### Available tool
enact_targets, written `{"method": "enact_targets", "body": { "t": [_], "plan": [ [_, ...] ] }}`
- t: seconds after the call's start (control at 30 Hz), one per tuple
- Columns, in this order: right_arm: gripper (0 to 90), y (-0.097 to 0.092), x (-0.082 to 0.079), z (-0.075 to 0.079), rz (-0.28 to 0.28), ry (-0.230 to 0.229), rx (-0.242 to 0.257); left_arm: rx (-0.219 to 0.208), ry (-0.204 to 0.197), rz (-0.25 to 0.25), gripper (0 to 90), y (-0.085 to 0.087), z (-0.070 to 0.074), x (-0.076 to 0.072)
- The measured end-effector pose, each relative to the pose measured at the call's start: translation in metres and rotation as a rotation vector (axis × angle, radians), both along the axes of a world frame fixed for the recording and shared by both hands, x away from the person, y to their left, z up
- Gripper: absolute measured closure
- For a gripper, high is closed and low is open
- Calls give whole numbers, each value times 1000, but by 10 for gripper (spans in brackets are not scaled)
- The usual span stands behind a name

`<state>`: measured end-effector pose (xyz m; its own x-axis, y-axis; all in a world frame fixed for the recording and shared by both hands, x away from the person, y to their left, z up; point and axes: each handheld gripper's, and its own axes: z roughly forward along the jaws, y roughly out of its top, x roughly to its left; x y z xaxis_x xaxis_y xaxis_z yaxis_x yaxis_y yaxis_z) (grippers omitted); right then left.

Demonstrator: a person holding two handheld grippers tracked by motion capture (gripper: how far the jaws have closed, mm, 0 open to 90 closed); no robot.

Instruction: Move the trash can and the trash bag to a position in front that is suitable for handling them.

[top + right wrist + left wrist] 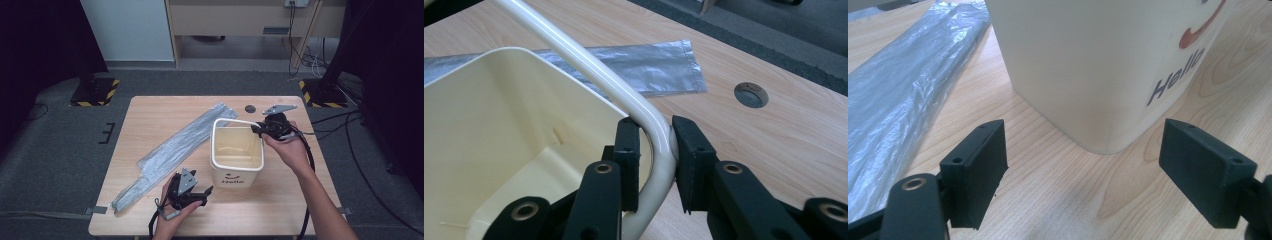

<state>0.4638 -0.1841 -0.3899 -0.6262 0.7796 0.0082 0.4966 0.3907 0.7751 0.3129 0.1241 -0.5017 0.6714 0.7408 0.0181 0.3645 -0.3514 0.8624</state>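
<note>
In the right gripper view, the right gripper (656, 145) is closed on the raised rim ring (589, 65) of the cream bin (236, 155). The left gripper (1083, 165) stands wide open, holding nothing, beside the bin's "Hello" corner. The bin stands upright on the wooden table (150, 120), next to a long plastic bag (175, 150); grey carpet lies around.

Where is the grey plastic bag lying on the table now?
In the high view the grey plastic bag lies flat and slantwise across the left half of the table, just left of the cream bin.
</note>
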Motion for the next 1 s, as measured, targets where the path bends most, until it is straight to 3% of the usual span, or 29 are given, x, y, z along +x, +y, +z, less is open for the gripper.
{"method": "enact_targets", "body": {
  "t": [0.27, 1.0],
  "plan": [
    [753, -5, -1, 5, -5, 0, 31, -11, -1, 6, 181, 5, 2, 0],
    [761, -10, 0, 15, -13, 21, 34, -21, -2, 20, 180, 10, 3, 2]
  ]
}}
